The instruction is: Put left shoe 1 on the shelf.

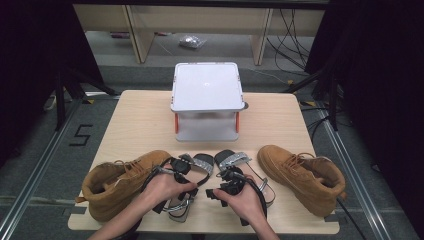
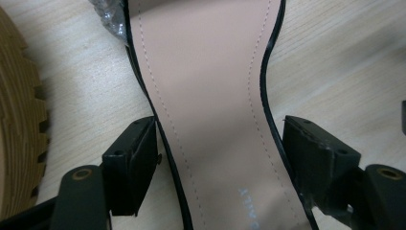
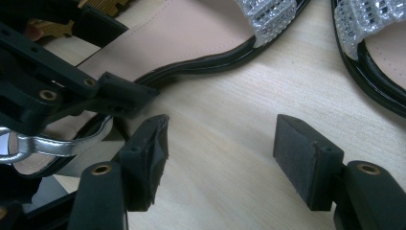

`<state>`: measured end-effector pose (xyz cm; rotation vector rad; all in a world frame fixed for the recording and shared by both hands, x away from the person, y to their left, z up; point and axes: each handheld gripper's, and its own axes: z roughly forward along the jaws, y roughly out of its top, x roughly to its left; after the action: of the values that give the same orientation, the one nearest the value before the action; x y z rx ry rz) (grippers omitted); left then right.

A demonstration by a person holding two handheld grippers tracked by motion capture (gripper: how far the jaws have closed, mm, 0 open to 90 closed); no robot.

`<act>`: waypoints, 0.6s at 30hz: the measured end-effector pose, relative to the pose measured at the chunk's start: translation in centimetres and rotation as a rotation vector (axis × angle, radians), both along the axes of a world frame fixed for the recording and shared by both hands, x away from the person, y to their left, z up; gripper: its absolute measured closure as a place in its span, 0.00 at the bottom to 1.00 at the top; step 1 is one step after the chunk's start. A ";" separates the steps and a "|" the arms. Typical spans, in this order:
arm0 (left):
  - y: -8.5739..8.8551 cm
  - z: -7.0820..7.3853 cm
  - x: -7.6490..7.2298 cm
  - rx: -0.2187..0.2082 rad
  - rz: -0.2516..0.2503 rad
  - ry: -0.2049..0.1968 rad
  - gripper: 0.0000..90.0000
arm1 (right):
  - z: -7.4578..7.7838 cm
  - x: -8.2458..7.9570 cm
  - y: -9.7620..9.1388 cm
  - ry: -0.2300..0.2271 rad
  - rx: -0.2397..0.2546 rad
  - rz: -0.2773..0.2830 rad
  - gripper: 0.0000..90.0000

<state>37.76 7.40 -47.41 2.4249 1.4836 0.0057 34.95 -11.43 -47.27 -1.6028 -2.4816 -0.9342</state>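
Two black sandals with glittery silver straps lie side by side at the table's front middle, the left sandal (image 1: 197, 165) (image 2: 206, 96) and the right sandal (image 1: 235, 160) (image 3: 373, 62). My left gripper (image 1: 182, 177) (image 2: 220, 158) is open and straddles the left sandal's narrow waist. Its left pad (image 2: 143, 158) is at the sole's edge, while the right pad stands slightly off it. My right gripper (image 1: 225, 186) (image 3: 222, 153) is open over bare wood between the two sandals, with nothing between its pads. It also sees the left gripper (image 3: 110, 57) on the left sandal (image 3: 191, 28).
A tan boot (image 1: 120, 182) (image 2: 19, 120) lies at the front left and another tan boot (image 1: 300, 175) at the front right. A white box-like stand (image 1: 206, 87) with orange legs stands at the back middle of the wooden table (image 1: 140, 115).
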 end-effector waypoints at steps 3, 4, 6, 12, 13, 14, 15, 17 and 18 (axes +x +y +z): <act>-0.1 -0.3 0.0 0.024 -0.020 0.016 0.31 | 0.0 0.0 0.0 0.006 0.000 -0.001 0.42; -0.3 -0.5 0.0 0.024 -0.015 0.019 0.31 | -0.1 0.0 0.1 0.006 -0.002 0.000 0.42; -0.4 -0.6 0.1 0.028 -0.021 0.023 0.33 | -0.1 -0.1 0.1 0.018 0.003 -0.005 0.42; -0.4 -0.3 0.4 0.073 -0.058 0.038 0.36 | -0.2 0.0 0.0 0.014 0.009 0.006 0.42; -0.3 -0.5 0.4 0.074 -0.066 0.014 0.37 | -0.2 -0.1 0.0 0.016 0.005 -0.001 0.42; -0.3 -0.5 0.4 0.074 -0.066 0.014 0.38 | -0.2 -0.1 0.0 0.016 0.005 -0.001 0.42; -0.1 -0.4 0.5 0.085 -0.072 0.015 0.38 | -0.2 -0.1 0.0 0.010 0.002 0.003 0.42; -0.1 -0.4 0.5 0.089 -0.071 0.011 0.38 | -0.2 -0.1 0.0 0.010 0.003 0.003 0.42; -0.1 -0.4 0.5 0.089 -0.071 0.011 0.38 | -0.2 -0.1 0.0 0.013 0.004 0.001 0.42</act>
<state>38.24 7.26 -47.84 2.5504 1.4298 0.0437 34.89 -11.45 -47.51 -1.6013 -2.4701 -0.9248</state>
